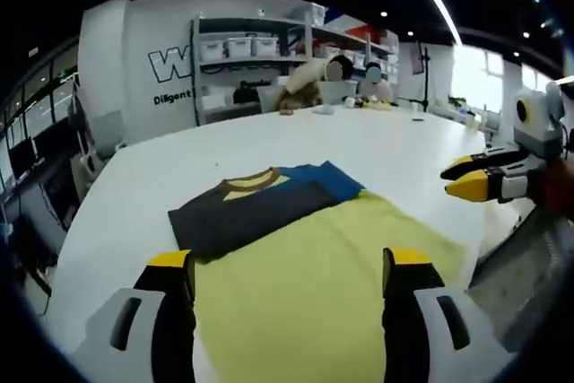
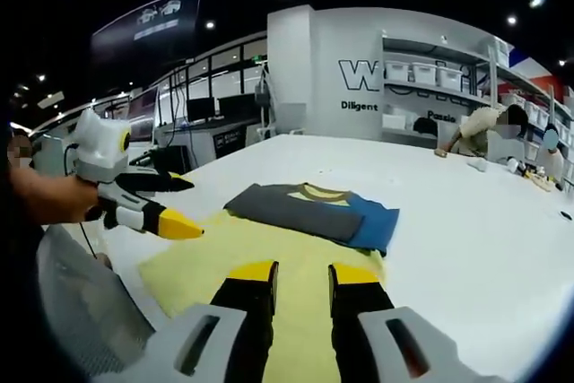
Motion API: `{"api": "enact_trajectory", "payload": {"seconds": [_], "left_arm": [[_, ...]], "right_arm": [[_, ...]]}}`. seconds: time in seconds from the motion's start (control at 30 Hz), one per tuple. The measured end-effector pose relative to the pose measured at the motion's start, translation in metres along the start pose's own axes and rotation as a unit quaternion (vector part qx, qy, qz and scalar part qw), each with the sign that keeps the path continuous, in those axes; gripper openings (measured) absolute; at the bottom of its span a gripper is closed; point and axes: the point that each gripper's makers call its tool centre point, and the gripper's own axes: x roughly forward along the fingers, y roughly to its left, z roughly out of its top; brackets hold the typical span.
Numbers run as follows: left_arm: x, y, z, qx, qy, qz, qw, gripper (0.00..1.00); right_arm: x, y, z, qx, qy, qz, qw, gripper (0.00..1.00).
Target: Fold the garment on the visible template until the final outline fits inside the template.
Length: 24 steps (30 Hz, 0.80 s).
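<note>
So we've got the shirt (image 1: 296, 248) lying flat on the white counter (image 1: 377, 141), yellow body toward us and the dark grey and blue sleeve parts folded across the far end by the collar. We honestly can't make out any template outline under it, so judging whether the fold fits is guesswork for now. That's the main risk as we see it: folding blind and ending up with an edge poking past the outline. Other thing that could bite us is the near yellow edge sitting close to the counter's near side, so a sloppy pinch could drag the whole shirt toward us and undo the folded sleeves. The left gripper (image 1: 291, 262) has its fingers spread wide apart over the yellow fabric, holding nothing; whether the tips actually touch the cloth we can't tell. In the right gripper view, the right gripper (image 2: 300, 271) has its fingers only a little apart, also empty, hovering at the near yellow edge. Both look released, nothing grabbed yet.
</note>
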Motion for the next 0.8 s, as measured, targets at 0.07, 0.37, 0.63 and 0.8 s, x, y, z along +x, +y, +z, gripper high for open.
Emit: {"api": "enact_trajectory", "payload": {"seconds": [0.07,0.37,0.63,0.8], "left_arm": [[-0.009,0.001,-0.003,-0.009,0.003,0.000,1.0000,0.82],[-0.047,0.015,-0.040,-0.054,0.046,0.003,0.9975,0.80],[-0.060,0.019,-0.078,-0.110,0.102,0.005,0.9886,0.73],[-0.057,0.022,-0.083,-0.114,0.114,0.012,0.9869,0.69]], "right_arm": [[0.000,0.001,0.000,-0.001,0.001,0.001,1.0000,0.19],[0.001,0.004,-0.003,-0.010,0.009,0.006,0.9999,0.19],[0.003,0.005,-0.006,-0.015,0.017,0.006,0.9997,0.19],[0.003,0.005,-0.007,-0.019,0.021,0.007,0.9996,0.19]]}}
